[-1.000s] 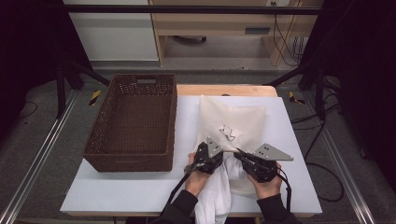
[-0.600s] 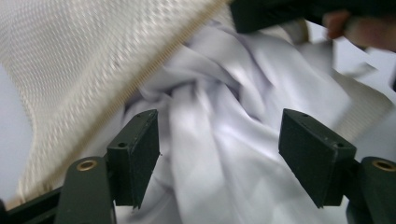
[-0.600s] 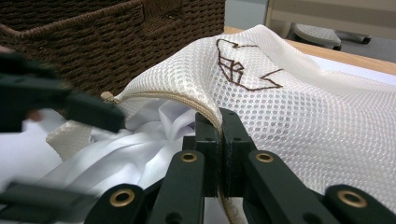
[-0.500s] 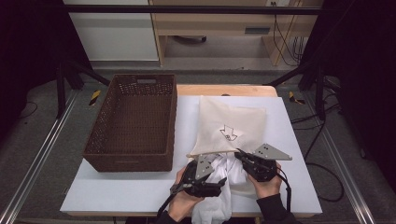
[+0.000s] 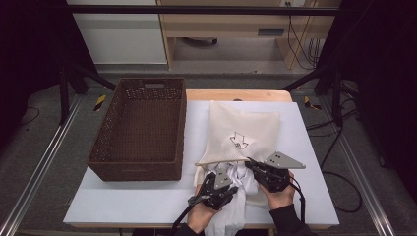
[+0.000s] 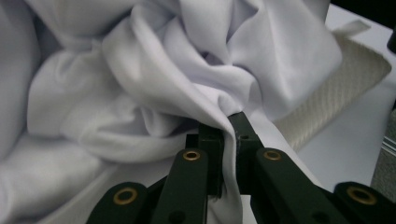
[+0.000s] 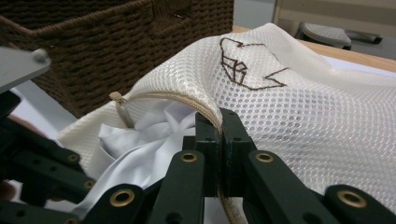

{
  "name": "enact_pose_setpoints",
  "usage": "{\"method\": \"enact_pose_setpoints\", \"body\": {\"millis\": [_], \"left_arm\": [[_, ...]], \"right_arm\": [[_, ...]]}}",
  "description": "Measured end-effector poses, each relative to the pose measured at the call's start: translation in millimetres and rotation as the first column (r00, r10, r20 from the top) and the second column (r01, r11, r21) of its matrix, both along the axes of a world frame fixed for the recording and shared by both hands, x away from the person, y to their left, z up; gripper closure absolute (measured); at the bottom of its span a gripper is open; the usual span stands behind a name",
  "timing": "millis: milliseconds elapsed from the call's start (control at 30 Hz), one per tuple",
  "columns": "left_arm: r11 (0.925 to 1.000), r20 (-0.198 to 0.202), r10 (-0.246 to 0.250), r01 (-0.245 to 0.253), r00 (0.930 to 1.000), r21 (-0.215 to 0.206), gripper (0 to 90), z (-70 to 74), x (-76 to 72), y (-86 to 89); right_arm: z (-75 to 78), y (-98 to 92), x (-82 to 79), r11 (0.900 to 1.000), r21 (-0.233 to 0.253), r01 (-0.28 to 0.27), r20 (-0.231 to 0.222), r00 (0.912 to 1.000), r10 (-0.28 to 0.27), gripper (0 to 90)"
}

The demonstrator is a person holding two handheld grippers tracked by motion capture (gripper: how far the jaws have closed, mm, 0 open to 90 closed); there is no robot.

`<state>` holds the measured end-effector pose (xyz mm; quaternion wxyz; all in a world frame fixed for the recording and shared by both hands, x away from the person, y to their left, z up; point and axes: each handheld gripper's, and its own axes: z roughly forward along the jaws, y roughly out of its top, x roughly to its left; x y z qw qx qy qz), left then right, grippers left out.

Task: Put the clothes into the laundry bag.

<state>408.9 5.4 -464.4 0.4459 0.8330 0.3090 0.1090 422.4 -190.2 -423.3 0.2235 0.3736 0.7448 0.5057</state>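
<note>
A cream mesh laundry bag [image 5: 241, 135] with a brown embroidered mark lies on the white table, its zippered mouth facing me. A white garment [image 5: 236, 196] spills from that mouth and hangs over the table's front edge. My right gripper [image 5: 252, 165] is shut on the bag's upper zipper edge [image 7: 205, 112], holding the mouth lifted. My left gripper [image 5: 227, 183] is shut on a fold of the white garment [image 6: 154, 93] just outside the mouth. In the right gripper view the garment [image 7: 140, 140] sits inside the opening.
A dark brown wicker basket [image 5: 140, 125], with nothing in it, stands on the table's left half, close beside the bag. The white table [image 5: 128, 201] has bare room in front of the basket. Wooden furniture and cables lie beyond the far edge.
My left gripper dropped toward the table's front edge, then came back up toward the bag's mouth with white cloth in it. The right gripper kept its hold on the zipper edge.
</note>
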Motion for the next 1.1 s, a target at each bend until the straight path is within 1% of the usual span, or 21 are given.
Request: {"method": "enact_pose_setpoints", "body": {"millis": [67,100,133,200,233,300,367,433,467,500,600,633,667,700,733,833,867,900,933,1000,1100], "left_arm": [[1.0000,0.027,0.006,-0.006,0.9996,-0.006,85.7,5.7,5.4,-5.8],[0.9998,0.044,0.015,-0.015,0.9989,-0.012,86.1,12.1,12.9,-11.7],[0.9998,0.044,0.015,-0.015,0.9989,-0.012,86.1,12.1,12.9,-11.7],[0.9996,0.056,0.024,-0.023,0.9981,-0.017,86.2,18.1,20.9,-17.0],[0.9988,0.076,0.047,-0.045,0.9960,-0.018,86.3,21.5,28.4,-22.6],[0.9982,0.081,0.058,-0.057,0.9950,-0.018,86.2,21.8,32.5,-24.5],[0.9966,0.091,0.082,-0.080,0.9925,-0.019,86.3,19.3,40.7,-27.6],[0.9935,0.132,0.111,-0.114,0.9850,0.011,86.0,11.1,48.2,-31.5],[0.9920,0.127,0.121,-0.125,0.9844,0.021,85.7,5.2,52.6,-32.7],[0.9903,0.109,0.134,-0.137,0.9850,0.023,84.5,-6.3,59.0,-32.2],[0.9908,0.094,0.134,-0.135,0.9866,0.010,82.9,-11.8,60.6,-28.5],[0.9923,0.078,0.123,-0.124,0.9893,0.006,78.6,-10.4,58.4,-23.7],[0.9923,0.078,0.123,-0.124,0.9893,0.006,73.8,-10.4,58.4,-23.7],[0.9937,0.065,0.111,-0.112,0.9917,0.007,73.8,-8.4,56.1,-21.3],[0.9954,0.050,0.095,-0.096,0.9942,0.006,67.2,-5.9,53.2,-18.7],[0.9980,0.052,0.064,-0.064,0.9966,0.002,52.3,5.5,38.2,-7.2],[0.9986,0.049,0.052,-0.052,0.9975,0.008,44.6,10.5,33.2,-3.0],[0.9981,0.060,0.055,-0.057,0.9966,0.025,39.5,15.8,27.6,1.4],[0.9972,0.078,0.063,-0.066,0.9950,0.035,37.5,20.8,21.8,6.5],[0.9976,0.088,0.062,-0.065,0.9942,0.024,34.6,27.7,10.8,16.9],[0.9982,0.072,0.055,-0.056,0.9959,0.020,35.5,24.2,-2.7,28.3]], "right_arm": [[1.4,0.6,-0.8,1.000,0.008,-0.011,0.005,0.9999,0.011,87.7],[3.4,1.5,-2.2,1.000,0.013,-0.026,0.014,0.9996,0.026,87.8],[3.4,1.5,-2.2,1.000,0.013,-0.026,0.014,0.9996,0.026,87.8],[5.4,2.3,-3.5,0.999,0.015,-0.030,0.020,0.9994,0.030,87.8],[6.8,1.7,-4.4,0.999,0.021,-0.029,0.027,0.9992,0.028,87.8],[8.0,-0.3,-4.8,0.999,0.028,-0.026,0.029,0.9993,0.025,87.8],[8.4,-1.3,-4.8,0.999,0.031,-0.026,0.030,0.9993,0.025,87.9],[8.0,-2.6,-4.8,0.999,0.027,-0.020,0.027,0.9995,0.019,87.9],[7.4,-2.9,-4.3,1.000,0.021,-0.013,0.021,0.9997,0.012,87.9],[5.2,-3.0,-3.3,1.000,0.010,0.005,0.007,1.0000,-0.006,87.9],[2.6,-4.8,-1.5,1.000,0.004,0.014,-0.001,0.9999,-0.014,87.9],[0.2,-7.1,0.3,1.000,0.003,0.025,-0.010,0.9996,-0.025,87.9],[0.2,-7.1,0.3,1.000,0.003,0.025,-0.010,0.9996,-0.025,87.9],[-0.8,-8.2,1.1,1.000,0.000,0.027,-0.013,0.9995,-0.027,87.9],[-1.5,-8.8,1.6,1.000,0.000,0.031,-0.016,0.9994,-0.031,87.8],[-2.0,-8.4,1.8,1.000,-0.005,0.030,-0.015,0.9994,-0.031,87.7],[-2.3,-8.1,1.7,0.999,-0.007,0.031,-0.013,0.9994,-0.032,87.6],[-2.4,-7.8,1.7,0.999,-0.009,0.031,-0.013,0.9994,-0.031,87.6],[-2.5,-7.7,1.6,0.999,-0.010,0.031,-0.015,0.9994,-0.031,87.5],[-2.9,-7.9,1.7,1.000,-0.009,0.029,-0.014,0.9995,-0.030,87.4],[-3.1,-7.9,1.5,0.999,-0.008,0.031,-0.011,0.9995,-0.031,87.3]]}}
